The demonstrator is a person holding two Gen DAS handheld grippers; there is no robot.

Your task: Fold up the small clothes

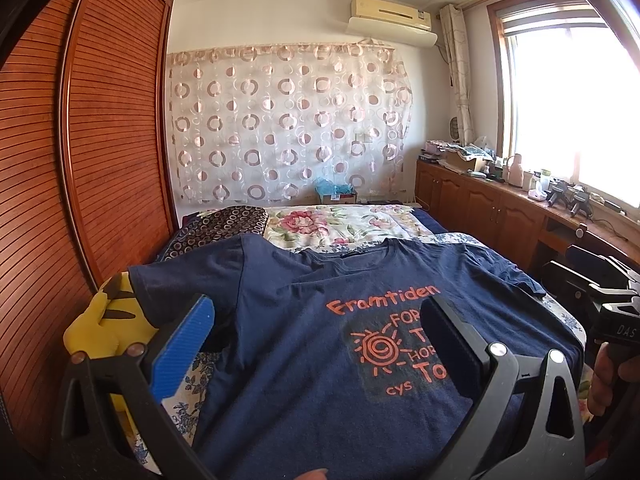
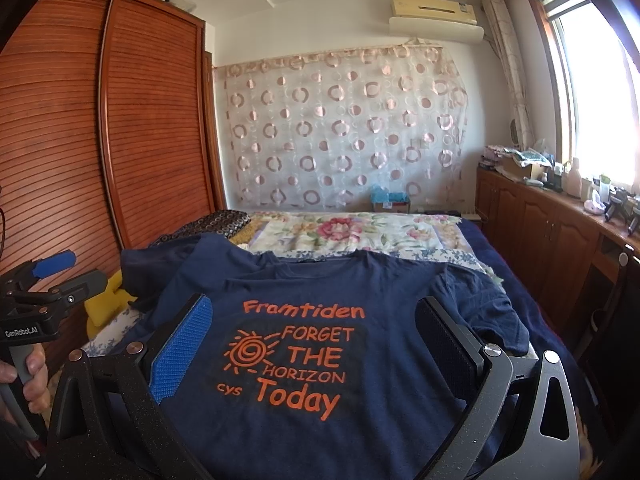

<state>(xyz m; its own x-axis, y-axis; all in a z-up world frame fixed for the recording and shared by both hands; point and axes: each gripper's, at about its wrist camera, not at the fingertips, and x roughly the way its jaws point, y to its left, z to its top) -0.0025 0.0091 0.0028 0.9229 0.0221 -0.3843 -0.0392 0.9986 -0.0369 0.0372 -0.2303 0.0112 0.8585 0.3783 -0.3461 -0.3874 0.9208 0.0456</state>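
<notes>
Both tools hang wide open over the bed, gripping nothing: the left gripper (image 1: 316,344) and the right gripper (image 2: 314,344). Under them a navy T-shirt (image 2: 360,420) lies spread face up on the bed (image 2: 516,280). Beyond it lies a floral quilt (image 2: 340,236), then a cardboard box (image 2: 390,204) holding something blue that I cannot identify.

Your two wrist cameras sit side by side, low and close over the shirt (image 1: 304,344), facing the curtain (image 2: 344,128); both share shirt, bed (image 2: 360,236), wardrobe (image 1: 100,140).
</notes>
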